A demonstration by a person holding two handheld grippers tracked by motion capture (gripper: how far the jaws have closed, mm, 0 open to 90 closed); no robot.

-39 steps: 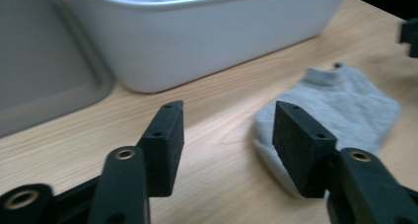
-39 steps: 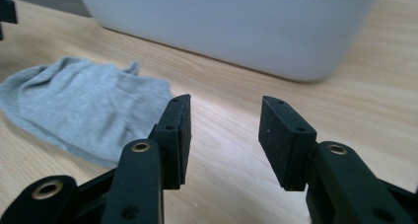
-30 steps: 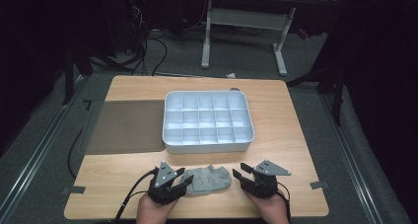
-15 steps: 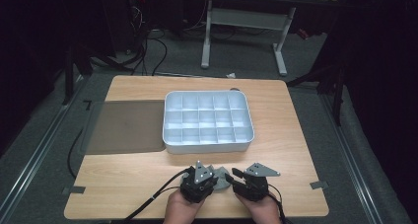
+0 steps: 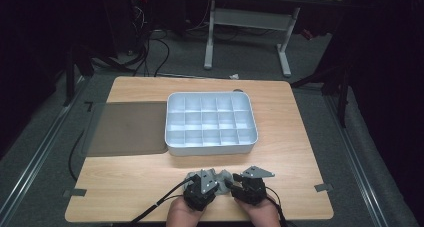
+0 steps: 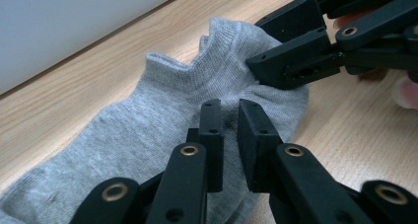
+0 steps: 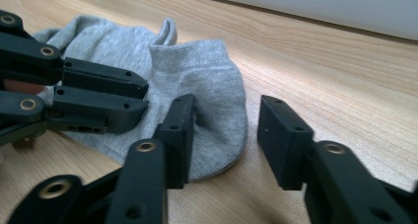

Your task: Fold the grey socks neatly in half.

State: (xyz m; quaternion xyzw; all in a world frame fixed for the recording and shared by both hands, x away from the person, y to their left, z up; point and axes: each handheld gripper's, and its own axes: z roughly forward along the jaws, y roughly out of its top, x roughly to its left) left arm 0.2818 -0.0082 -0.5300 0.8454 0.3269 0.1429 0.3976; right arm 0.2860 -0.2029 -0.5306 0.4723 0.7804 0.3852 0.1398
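A grey ankle sock (image 6: 148, 120) lies on the wooden table near the front edge, small in the high view (image 5: 221, 176) between the two grippers. My left gripper (image 6: 229, 135) has just been closing, and its jaws now pinch a wrinkled fold of the sock; it shows in the high view (image 5: 214, 181) and in the right gripper view (image 7: 140, 93). My right gripper (image 7: 224, 130) stands open over the sock's rounded edge (image 7: 217, 110). One of its jaws is on the cloth and the other over bare wood. It also shows in the left gripper view (image 6: 266, 46) and the high view (image 5: 234, 181).
A white compartment tray (image 5: 172, 137) sits mid-table, just beyond the sock. A dark mat (image 5: 127, 127) lies to its left. The table's front edge runs just behind the person's hands (image 5: 220, 214). Cables trail from the left gripper toward the front left.
Both grippers moved inward from the sock's two ends, the left one farthest to the right. The left jaws closed onto the sock, which now looks bunched between them.
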